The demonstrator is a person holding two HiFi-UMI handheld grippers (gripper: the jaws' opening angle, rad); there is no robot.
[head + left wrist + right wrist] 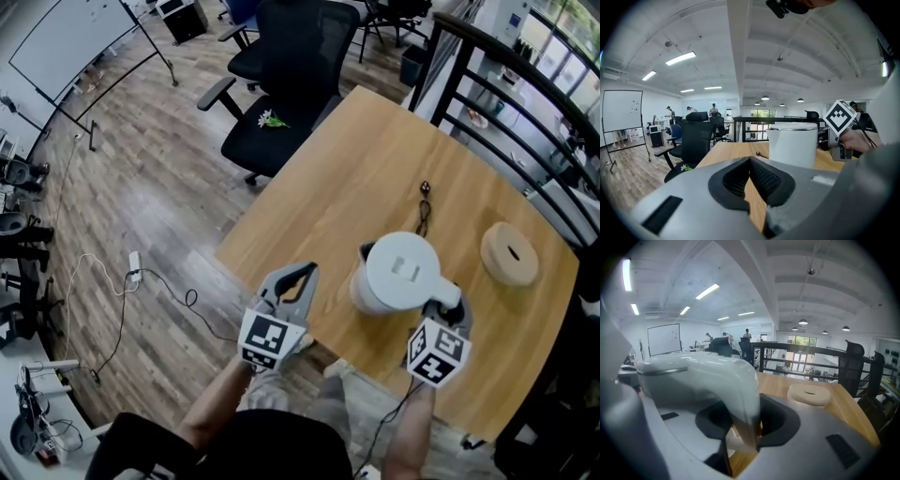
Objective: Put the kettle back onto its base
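Observation:
A white kettle (401, 270) with a flat lid is over the near part of the wooden table (347, 178). My right gripper (444, 302) is shut on its handle (740, 394), which runs down between the pads in the right gripper view. I cannot tell whether the kettle's bottom touches the table. The round beige base (510, 253) with a slot in its top lies to the kettle's right, apart from it, and also appears as the base (809, 394) ahead of the right jaws. My left gripper (302, 272) is to the left of the kettle (792, 143), shut and holding nothing.
A thin black cord (425, 211) lies on the table beyond the kettle. A black office chair (281, 84) stands at the table's far-left edge. A dark railing (506, 84) runs along the right side. A white cable (131, 272) trails on the floor at left.

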